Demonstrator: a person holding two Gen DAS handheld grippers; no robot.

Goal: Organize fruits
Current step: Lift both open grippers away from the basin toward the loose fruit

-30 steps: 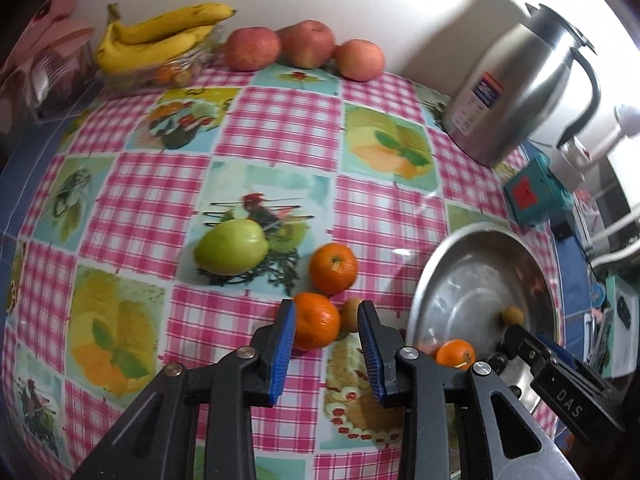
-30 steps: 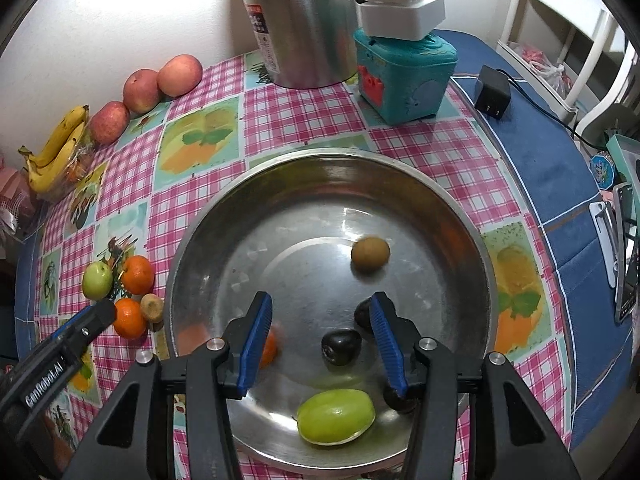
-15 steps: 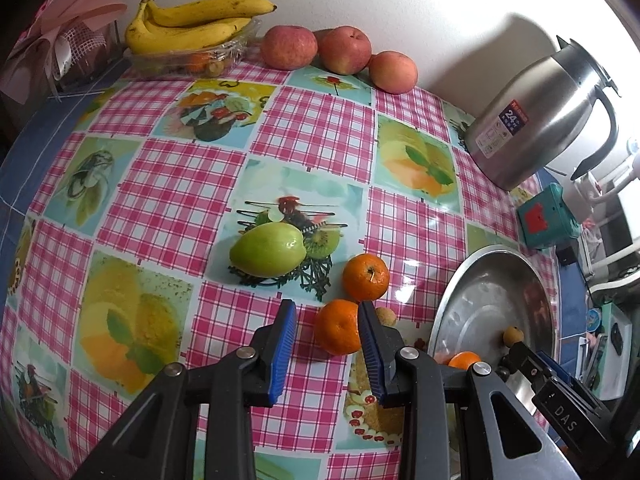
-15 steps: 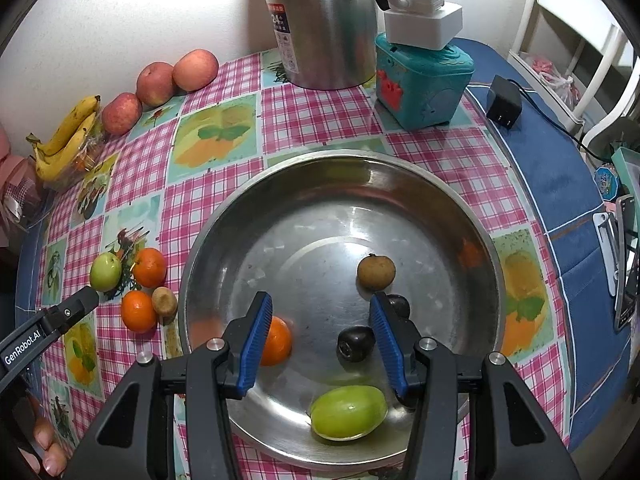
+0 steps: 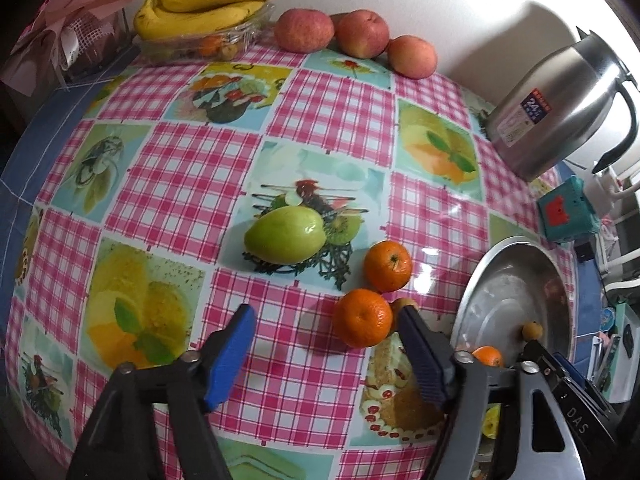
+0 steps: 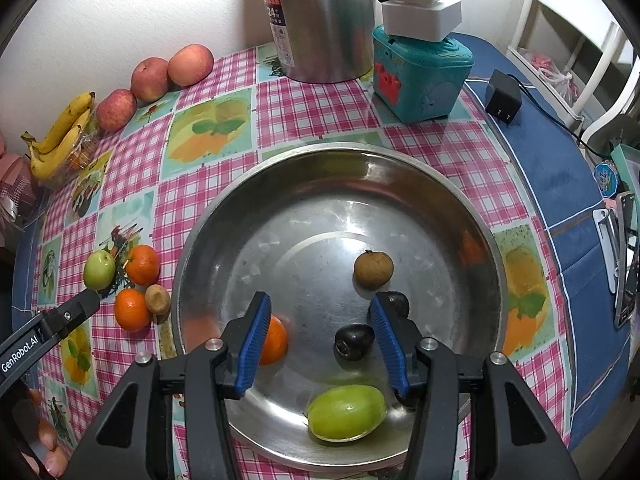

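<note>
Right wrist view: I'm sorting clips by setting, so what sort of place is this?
Probably a home kitchen or dining table: a fruit-print checked tablecloth, a steel thermos jug against the wall, and loose fruit beside a metal bowl.

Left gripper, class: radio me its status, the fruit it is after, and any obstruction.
Left gripper open, empty. Near orange beside right finger. Small brown fruit touching it, crowding grasp.

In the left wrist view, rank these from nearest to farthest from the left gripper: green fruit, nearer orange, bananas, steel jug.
1. nearer orange, by the right finger of the left gripper
2. green fruit, mid-table
3. steel jug far right and bananas far left: too close to call
</note>
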